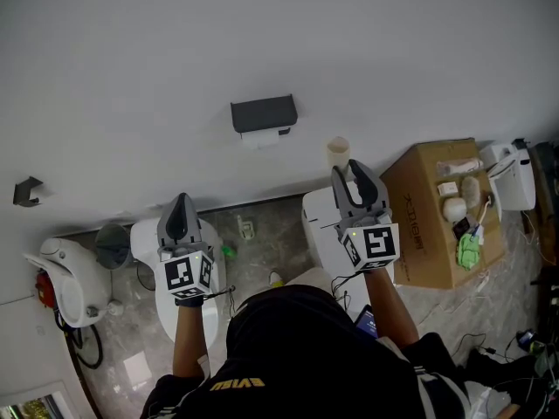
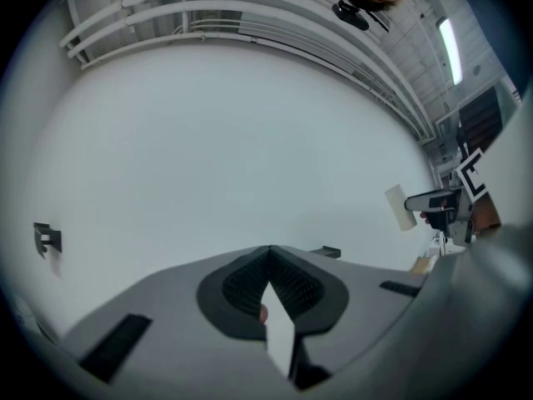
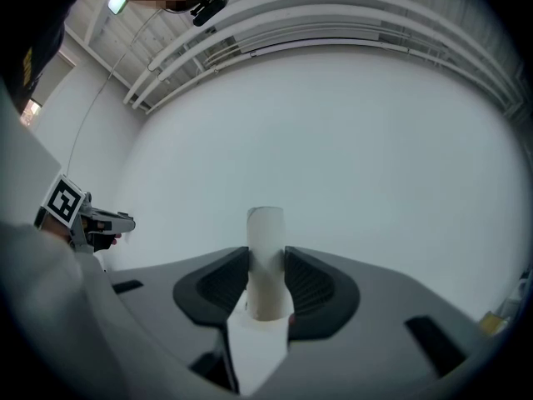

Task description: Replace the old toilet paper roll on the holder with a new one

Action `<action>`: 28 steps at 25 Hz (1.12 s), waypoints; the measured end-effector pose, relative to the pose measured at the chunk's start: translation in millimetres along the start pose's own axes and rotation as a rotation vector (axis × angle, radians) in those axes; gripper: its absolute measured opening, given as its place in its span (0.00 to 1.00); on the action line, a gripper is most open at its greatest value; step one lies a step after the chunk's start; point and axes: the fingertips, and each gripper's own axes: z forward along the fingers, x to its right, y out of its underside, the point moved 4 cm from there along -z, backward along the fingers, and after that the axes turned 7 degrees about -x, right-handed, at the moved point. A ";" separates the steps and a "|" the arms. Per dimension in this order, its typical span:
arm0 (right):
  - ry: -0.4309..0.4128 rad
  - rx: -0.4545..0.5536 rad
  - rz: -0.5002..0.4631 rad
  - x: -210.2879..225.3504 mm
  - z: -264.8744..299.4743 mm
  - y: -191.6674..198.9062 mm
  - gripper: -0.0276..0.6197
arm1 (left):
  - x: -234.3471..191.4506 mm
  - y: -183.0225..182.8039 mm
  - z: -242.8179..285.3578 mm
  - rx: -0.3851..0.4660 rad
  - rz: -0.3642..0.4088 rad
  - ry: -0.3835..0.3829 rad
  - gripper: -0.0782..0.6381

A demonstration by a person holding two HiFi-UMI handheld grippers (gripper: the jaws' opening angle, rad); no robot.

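We see the wall holder [image 1: 264, 114] with white paper under its cover, so the swap looks mostly made. Both grippers point level at the wall. Our right gripper [image 3: 266, 265] pinches the bare cardboard tube [image 3: 266, 240], still undiscarded. Our left gripper [image 2: 269, 252] is closed and empty.

— What do we see at the bottom of the frame?
— Our left gripper [image 2: 269, 252]. Its two grey jaws are pressed together, with nothing between them.
— And behind it?
— A big white wall [image 2: 233, 140], with a small dark bracket [image 2: 47, 238] at the left edge.
— What about the right side?
— Our right gripper [image 2: 414, 202] holds a pale cardboard tube [image 2: 400, 207]. White pipes [image 2: 208, 11] run across the top.
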 end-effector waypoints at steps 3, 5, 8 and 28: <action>0.002 -0.003 0.002 2.0 -0.3 0.8 0.25 | -1.9 2.0 -0.7 -0.008 -0.005 -0.006 0.12; 0.004 -0.002 0.003 3.2 0.1 0.6 0.25 | -2.6 1.7 -0.8 -0.007 -0.006 -0.008 0.12; 0.002 0.002 0.001 2.9 0.6 -0.5 0.25 | -1.5 0.7 -0.9 -0.006 0.001 -0.009 0.12; -0.030 0.022 0.003 -5.0 11.1 -10.3 0.25 | 7.0 8.2 -14.2 -0.028 0.003 0.010 0.12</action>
